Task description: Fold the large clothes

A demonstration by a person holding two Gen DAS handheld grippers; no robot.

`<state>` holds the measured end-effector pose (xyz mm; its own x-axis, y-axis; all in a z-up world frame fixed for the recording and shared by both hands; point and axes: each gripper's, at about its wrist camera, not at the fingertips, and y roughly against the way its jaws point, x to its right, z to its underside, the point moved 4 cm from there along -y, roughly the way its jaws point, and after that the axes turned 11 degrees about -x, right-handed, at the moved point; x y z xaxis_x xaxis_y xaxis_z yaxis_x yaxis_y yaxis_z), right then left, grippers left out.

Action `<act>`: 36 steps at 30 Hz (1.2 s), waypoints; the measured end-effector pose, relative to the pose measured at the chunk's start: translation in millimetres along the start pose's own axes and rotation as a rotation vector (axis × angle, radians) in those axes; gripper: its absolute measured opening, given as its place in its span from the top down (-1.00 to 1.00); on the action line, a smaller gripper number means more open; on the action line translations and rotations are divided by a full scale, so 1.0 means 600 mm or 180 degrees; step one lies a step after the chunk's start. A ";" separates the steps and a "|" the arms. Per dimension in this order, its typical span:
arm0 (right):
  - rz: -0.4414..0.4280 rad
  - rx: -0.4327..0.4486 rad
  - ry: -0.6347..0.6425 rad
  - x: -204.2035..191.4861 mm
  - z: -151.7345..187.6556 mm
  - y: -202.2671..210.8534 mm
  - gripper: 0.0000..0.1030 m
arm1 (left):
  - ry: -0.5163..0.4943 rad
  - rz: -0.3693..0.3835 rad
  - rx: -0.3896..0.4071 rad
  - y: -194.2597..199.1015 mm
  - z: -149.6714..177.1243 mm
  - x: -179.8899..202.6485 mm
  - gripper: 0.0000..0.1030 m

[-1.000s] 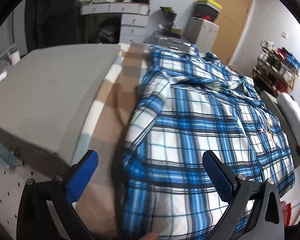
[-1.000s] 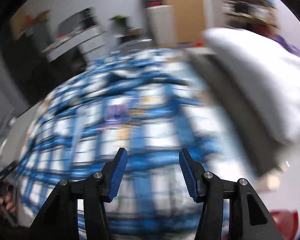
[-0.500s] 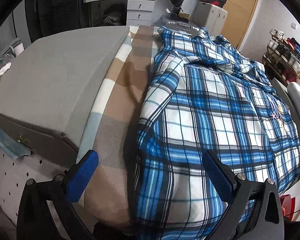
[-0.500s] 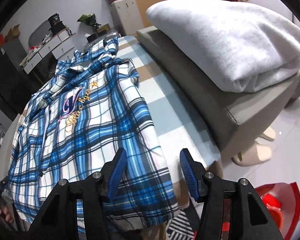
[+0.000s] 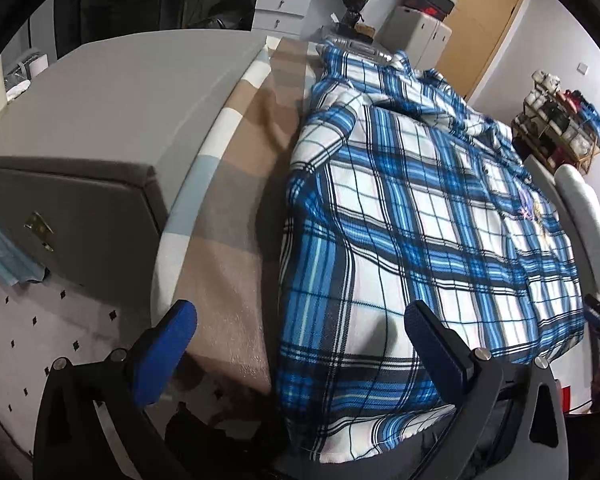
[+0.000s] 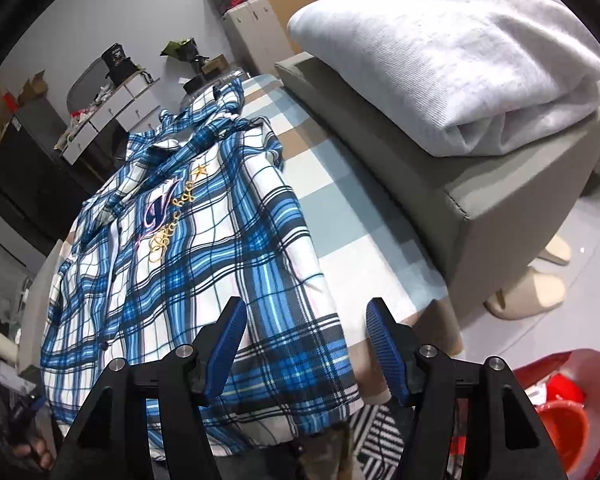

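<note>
A blue-and-white plaid shirt [image 5: 420, 216] is laid flat, front side up, on a checked blanket [image 5: 236, 184] of beige, white and pale blue squares. The blanket covers a narrow surface set between two grey upholstered blocks [image 5: 100, 120]. The collar end of the shirt is directed away from both cameras; the hem is draped over the near edge. Gold and purple embroidery [image 6: 168, 212] is seen on the chest in the right wrist view.

The left gripper [image 5: 300, 336] is held above the near left corner of the shirt. Its blue-padded fingers [image 5: 168, 348] are spread wide, one over the blanket and one over the fabric, and nothing is clamped between them.

The right gripper [image 6: 304, 344] is held above the near right corner of the hem. Its jaws have just been opening; the fingers [image 6: 228, 344] stand apart, with the shirt edge seen below the gap, and no contact with the pads is visible.

A folded white garment [image 6: 460, 56] is stacked on the right-hand grey block. Beige slippers [image 6: 532, 288] and a red bucket [image 6: 556, 412] are located on the floor at the right.
</note>
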<state>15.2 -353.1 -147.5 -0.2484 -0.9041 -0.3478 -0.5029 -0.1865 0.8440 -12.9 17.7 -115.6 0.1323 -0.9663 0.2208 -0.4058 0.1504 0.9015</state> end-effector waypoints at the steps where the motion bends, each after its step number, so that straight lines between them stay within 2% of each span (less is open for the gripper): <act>1: -0.0005 0.0007 0.0001 0.000 0.001 0.001 -0.21 | 0.0004 0.0007 0.0003 0.000 0.001 0.003 -0.87; 4: 0.0015 0.0013 -0.0009 0.005 0.005 0.003 -0.25 | -0.0083 0.0033 0.0036 0.002 0.002 0.015 -0.52; 5: 0.0026 0.0010 -0.0024 0.009 0.006 0.004 -0.25 | -0.0121 0.0048 0.0042 0.001 0.002 0.020 -0.35; 7: 0.0041 0.0016 -0.0070 0.017 0.006 0.005 -0.25 | -0.0223 0.0032 0.0062 -0.001 0.004 0.029 0.15; 8: 0.0045 0.0025 -0.0094 0.022 0.006 0.006 -0.25 | -0.0285 0.0023 0.0050 -0.003 0.004 0.033 0.60; 9: 0.0039 0.0024 -0.0118 0.027 0.006 0.006 -0.26 | -0.0324 0.0033 0.0035 -0.005 0.003 0.037 0.91; 16: -0.0056 0.0005 0.0002 0.019 0.004 -0.008 -0.27 | -0.0400 0.0218 0.0274 0.016 -0.010 0.051 0.99; 21: 0.0134 0.0092 0.0288 -0.007 -0.003 -0.025 -0.30 | -0.0424 0.0270 0.0435 0.033 -0.019 0.059 0.99; 23: 0.0129 0.0101 0.0376 -0.016 -0.002 -0.030 -0.27 | -0.0414 0.0288 0.0451 0.034 -0.021 0.060 0.99; 24: 0.0106 0.0081 0.0478 -0.025 -0.001 -0.033 0.02 | -0.0411 0.0290 0.0461 0.034 -0.022 0.061 0.99; 25: 0.0101 0.0038 0.0600 -0.035 0.001 -0.036 0.69 | -0.0409 0.0292 0.0472 0.035 -0.024 0.063 0.99; 26: 0.0210 0.0115 0.0758 -0.049 0.004 -0.032 1.00 | -0.0398 0.0299 0.0492 0.037 -0.025 0.065 0.99; 27: 0.0238 0.0290 0.0845 -0.060 0.007 -0.019 0.97 | -0.0388 0.0321 0.0507 0.039 -0.026 0.065 0.99; 29: -0.0068 0.0535 0.0880 -0.078 0.005 0.017 0.98 | -0.0380 0.0389 0.0580 0.052 -0.029 0.067 0.99; 36: -0.0799 0.0903 0.0707 -0.094 -0.038 0.098 0.97 | -0.0496 0.0742 0.0915 0.124 -0.082 0.091 0.99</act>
<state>18.6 -322.0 -68.7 0.0790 -0.9108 -0.4053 -0.7401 -0.3260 0.5882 8.6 -13.7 -18.3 -0.1229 -0.9366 0.3281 -0.6482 0.3261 0.6881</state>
